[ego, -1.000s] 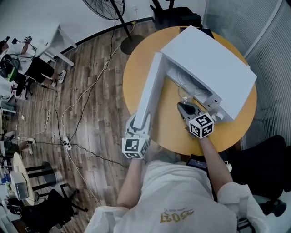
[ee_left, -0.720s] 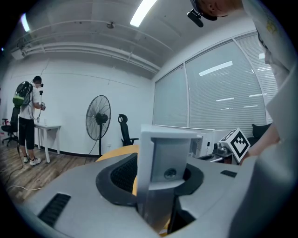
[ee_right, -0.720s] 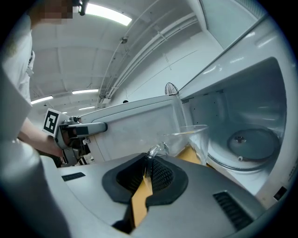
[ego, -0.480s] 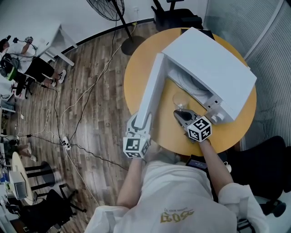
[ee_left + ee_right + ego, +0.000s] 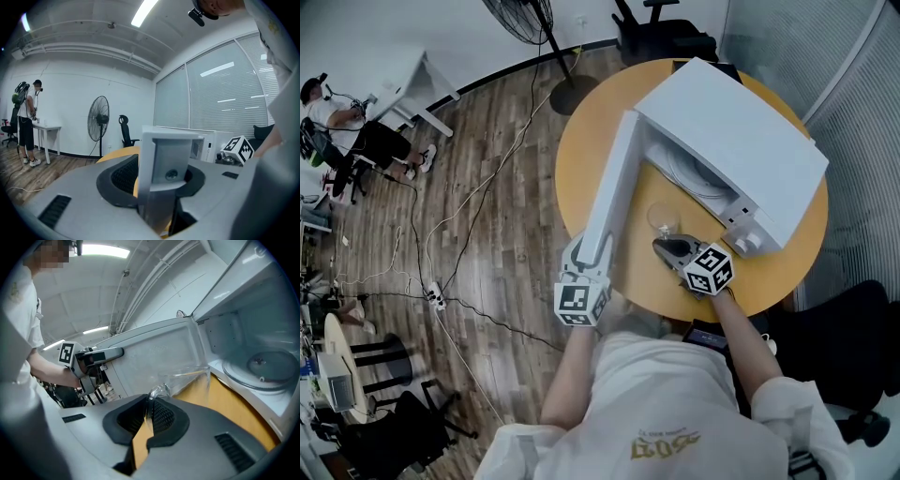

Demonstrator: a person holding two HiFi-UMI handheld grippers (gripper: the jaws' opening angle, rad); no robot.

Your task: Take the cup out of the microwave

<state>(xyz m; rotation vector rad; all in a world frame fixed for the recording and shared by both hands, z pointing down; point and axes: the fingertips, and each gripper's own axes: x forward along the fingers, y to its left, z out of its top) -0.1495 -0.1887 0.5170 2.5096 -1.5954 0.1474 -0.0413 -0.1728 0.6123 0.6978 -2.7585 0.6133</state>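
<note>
1. Sitting just outside the white microwave (image 5: 748,131), the clear glass cup (image 5: 664,219) is over the round yellow tabletop (image 5: 581,141), between the open door (image 5: 612,183) and the oven's front. Whether its base touches the tabletop cannot be told.
2. The right gripper (image 5: 149,405) points at the cup from the person's side. Its fingers (image 5: 161,416) are closed on the cup's thin glass handle (image 5: 158,391).
3. The glass turntable (image 5: 262,367) lies inside the cavity, beyond the cup.
4. The left gripper (image 5: 161,180) has its fingers clamped on the door's free edge, and the door stands wide open.
5. Further out, a pedestal fan (image 5: 523,17) and an office chair (image 5: 661,36) stand on the wood floor (image 5: 487,187) beyond the tabletop.
</note>
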